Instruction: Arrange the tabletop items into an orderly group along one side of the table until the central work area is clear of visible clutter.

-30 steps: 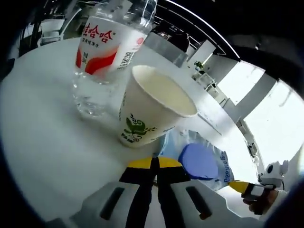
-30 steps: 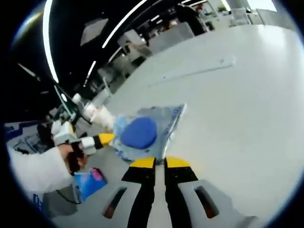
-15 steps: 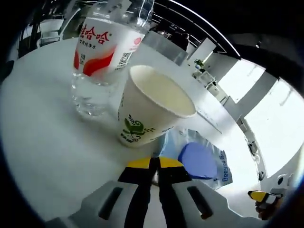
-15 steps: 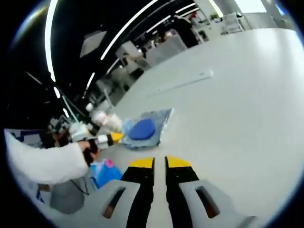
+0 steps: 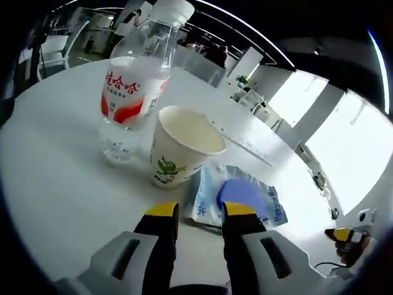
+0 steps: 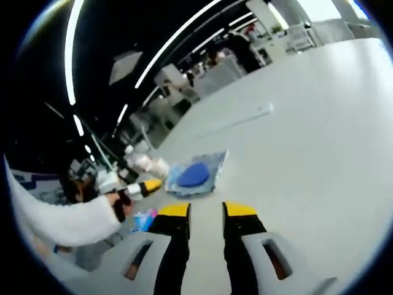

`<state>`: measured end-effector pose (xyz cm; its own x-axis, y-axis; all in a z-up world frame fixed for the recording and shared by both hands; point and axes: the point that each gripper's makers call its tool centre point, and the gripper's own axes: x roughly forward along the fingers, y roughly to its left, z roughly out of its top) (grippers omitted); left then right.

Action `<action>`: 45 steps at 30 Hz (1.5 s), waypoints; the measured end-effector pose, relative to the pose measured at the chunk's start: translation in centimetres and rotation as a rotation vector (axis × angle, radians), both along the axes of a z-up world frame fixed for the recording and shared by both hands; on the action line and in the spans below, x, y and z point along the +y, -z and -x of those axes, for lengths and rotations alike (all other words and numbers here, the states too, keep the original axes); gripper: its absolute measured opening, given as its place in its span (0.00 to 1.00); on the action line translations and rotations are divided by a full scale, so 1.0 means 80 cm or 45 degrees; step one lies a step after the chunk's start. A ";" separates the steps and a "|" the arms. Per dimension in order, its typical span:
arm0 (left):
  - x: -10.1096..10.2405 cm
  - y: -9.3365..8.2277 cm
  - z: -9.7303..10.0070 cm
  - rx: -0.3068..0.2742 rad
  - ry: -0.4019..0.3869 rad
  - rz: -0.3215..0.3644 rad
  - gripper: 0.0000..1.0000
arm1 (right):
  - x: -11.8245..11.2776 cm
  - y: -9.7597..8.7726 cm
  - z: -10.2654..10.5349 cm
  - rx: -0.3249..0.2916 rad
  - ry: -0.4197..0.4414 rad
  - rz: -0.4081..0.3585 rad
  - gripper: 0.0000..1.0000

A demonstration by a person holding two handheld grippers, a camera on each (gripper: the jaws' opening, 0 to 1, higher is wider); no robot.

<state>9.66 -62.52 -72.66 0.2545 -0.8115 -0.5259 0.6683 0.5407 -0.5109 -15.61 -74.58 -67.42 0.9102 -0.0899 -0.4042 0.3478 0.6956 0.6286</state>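
Observation:
A clear water bottle (image 5: 132, 92) with a red-and-white label stands upright on the white table (image 5: 55, 178). A white paper cup (image 5: 181, 144) with a green print stands right beside it. A clear pouch with a blue disc (image 5: 236, 196) lies flat next to the cup. My left gripper (image 5: 199, 212) is open, its yellow tips at the pouch's near edge. In the right gripper view the pouch (image 6: 193, 175) lies well ahead of my open right gripper (image 6: 207, 210), which holds nothing. The left gripper (image 6: 141, 187) comes in there from the left, with the bottle and cup (image 6: 144, 163) behind it.
A thin white strip (image 6: 236, 120) lies on the table (image 6: 319, 141) beyond the pouch. A white sleeve (image 6: 61, 218) crosses the lower left, and a blue item (image 6: 144, 219) lies below the table edge. The right gripper (image 5: 347, 236) shows at the far right of the left gripper view.
Both grippers went from shut to open. The left one drew back a little from the pouch edge. The right one pulled farther away from the pouch.

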 end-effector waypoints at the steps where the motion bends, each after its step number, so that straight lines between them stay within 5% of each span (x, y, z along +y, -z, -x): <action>1: 0.003 -0.003 0.002 -0.010 0.010 0.002 0.32 | 0.001 -0.002 0.000 -0.003 0.000 -0.004 0.23; 6: 0.019 -0.022 0.016 -0.049 0.056 -0.003 0.47 | 0.011 -0.011 0.009 -0.028 -0.016 0.004 0.29; 13: 0.032 -0.042 0.051 -0.179 0.203 0.004 0.95 | 0.026 -0.010 0.036 -0.049 -0.005 -0.035 0.39; 18: 0.046 -0.047 0.074 -0.094 0.230 0.015 0.85 | 0.034 -0.002 0.059 -0.034 0.028 -0.074 0.48; 25: 0.063 -0.063 0.069 -0.136 0.194 0.036 0.89 | 0.037 0.000 0.077 -0.040 0.081 -0.114 0.53; 45: 0.093 -0.061 0.074 -0.130 0.154 0.015 0.79 | 0.049 -0.003 0.067 -0.060 0.031 -0.136 0.49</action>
